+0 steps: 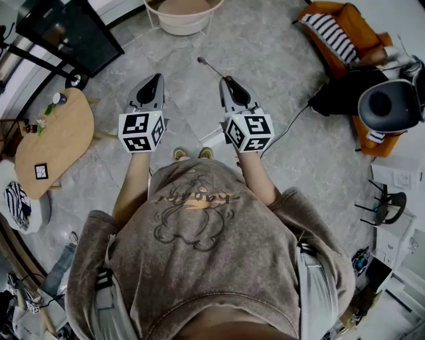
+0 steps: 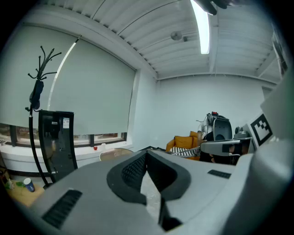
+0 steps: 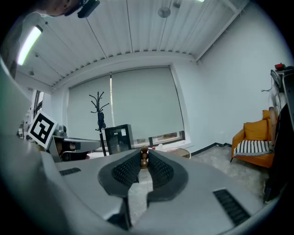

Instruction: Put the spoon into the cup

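Observation:
My right gripper is held out level over the grey floor, shut on the handle of a thin spoon. The spoon pokes forward and to the left past the tips. In the right gripper view the spoon's brown beaded handle stands upright, pinched between the ribbed pads. My left gripper hangs beside it at the same height. Its tips meet in the left gripper view and nothing is between them. A small white-and-blue cup-like thing stands on the wooden table at the left.
A round white tub is ahead on the floor. An orange armchair with a striped cushion and a black-and-white device are at the right. A black cabinet and a coat rack stand by the window.

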Tool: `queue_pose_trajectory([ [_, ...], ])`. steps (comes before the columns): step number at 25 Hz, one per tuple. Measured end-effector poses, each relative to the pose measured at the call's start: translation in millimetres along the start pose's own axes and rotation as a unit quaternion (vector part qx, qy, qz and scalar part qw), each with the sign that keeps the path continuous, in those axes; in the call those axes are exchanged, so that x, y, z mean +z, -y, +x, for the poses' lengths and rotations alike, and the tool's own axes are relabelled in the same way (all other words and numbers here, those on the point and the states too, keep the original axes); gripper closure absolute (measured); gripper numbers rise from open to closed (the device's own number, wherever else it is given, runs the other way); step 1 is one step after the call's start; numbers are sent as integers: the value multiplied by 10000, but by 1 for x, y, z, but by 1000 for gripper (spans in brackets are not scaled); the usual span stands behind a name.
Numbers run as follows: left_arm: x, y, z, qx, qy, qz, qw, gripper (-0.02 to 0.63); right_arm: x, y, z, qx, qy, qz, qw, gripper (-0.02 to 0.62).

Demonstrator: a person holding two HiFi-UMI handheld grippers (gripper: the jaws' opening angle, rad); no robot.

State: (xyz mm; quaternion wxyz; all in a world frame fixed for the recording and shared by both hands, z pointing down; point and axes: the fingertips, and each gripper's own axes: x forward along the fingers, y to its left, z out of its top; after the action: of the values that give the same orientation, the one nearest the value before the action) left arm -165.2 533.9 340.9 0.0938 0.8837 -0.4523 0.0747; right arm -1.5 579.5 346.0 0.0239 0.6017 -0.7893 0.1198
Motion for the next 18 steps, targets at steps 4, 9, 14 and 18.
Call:
queue_pose_trajectory([
  [4, 3, -7, -1, -48, -9, -39, 10000, 598, 4, -6, 6, 34, 31, -13, 10000, 535],
  [9, -1, -14, -5, -172, -16, -27, 9998, 598, 0, -21, 7, 153, 148, 82, 9997, 535],
  [14, -6, -31, -9, -200, 1, -64, 9998, 598, -3, -34, 7, 112, 224, 55, 9997, 535],
  [18, -7, -39, -5, -205, 44, -73, 9998, 599, -4, -34, 12, 40, 262, 50, 9996, 535],
])
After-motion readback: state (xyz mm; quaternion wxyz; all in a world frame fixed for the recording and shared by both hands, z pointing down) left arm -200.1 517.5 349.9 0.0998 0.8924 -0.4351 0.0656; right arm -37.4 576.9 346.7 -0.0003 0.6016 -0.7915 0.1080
